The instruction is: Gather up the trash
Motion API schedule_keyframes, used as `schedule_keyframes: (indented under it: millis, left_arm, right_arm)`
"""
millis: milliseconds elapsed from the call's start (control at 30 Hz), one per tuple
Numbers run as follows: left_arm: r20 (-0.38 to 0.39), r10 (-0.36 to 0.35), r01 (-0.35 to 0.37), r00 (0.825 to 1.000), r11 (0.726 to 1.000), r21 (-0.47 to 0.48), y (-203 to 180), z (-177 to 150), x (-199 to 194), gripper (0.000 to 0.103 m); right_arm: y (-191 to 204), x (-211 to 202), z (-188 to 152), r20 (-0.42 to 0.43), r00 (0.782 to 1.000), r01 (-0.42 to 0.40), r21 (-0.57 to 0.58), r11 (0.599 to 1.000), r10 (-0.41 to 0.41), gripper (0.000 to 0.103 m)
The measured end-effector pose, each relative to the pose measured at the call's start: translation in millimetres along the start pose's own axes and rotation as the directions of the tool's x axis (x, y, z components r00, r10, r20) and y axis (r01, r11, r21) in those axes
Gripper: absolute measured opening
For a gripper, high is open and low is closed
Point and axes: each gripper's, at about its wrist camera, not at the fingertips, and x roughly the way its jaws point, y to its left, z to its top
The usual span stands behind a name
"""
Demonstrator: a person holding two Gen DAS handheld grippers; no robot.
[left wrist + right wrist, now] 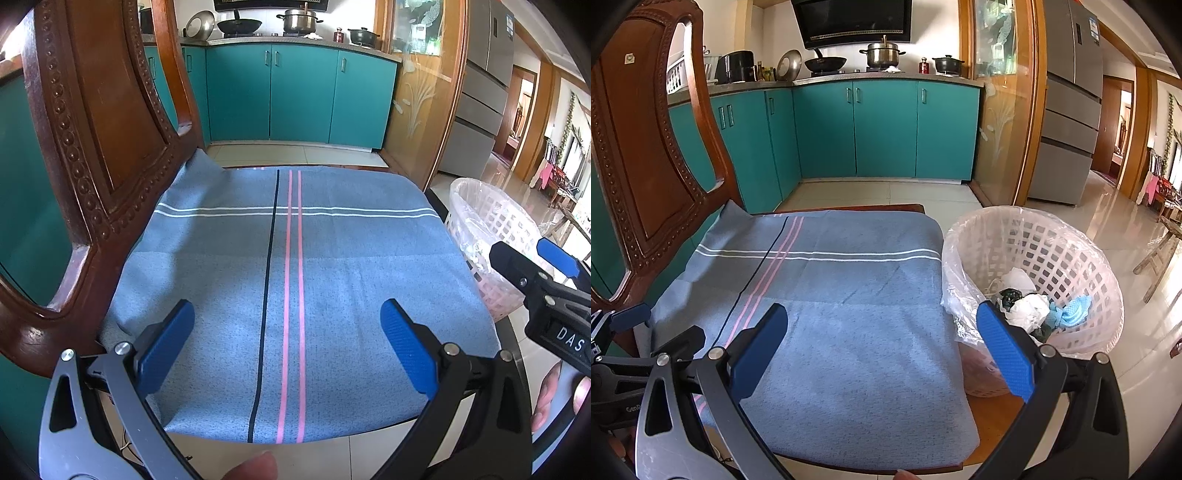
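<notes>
Trash (pixel 1032 308) sits inside the basket (pixel 1082 254) beside the chair's blue cloth (pixel 295 280), above which I hold left gripper (pixel 287 345) and right gripper (pixel 882 349) spread wide, grasping nothing.

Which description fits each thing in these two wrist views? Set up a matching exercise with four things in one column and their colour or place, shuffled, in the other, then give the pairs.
Column one:
1. cloth
2. waste basket
3. cabinet doors
4. steel pot

Column two:
A. teal, under the counter
B. on the stove
C. blue-grey with pink stripes, spread on the chair seat
D. white lattice lined with a clear bag, on the floor beside the chair, crumpled trash inside

Pairs: 1-C, 2-D, 3-A, 4-B
</notes>
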Motion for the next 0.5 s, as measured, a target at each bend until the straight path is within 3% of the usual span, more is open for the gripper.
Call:
schedule_keyframes:
  millis: [500]
  left_arm:
    - [0.017, 0.012, -0.013, 1.0, 1.0, 0.016, -4.4, -1.1, -4.5, 0.1]
  right_arm:
    - [3.4, 0.2, -1.0, 0.0, 1.0, -0.003, -0.006, 1.0, 0.003, 0.1]
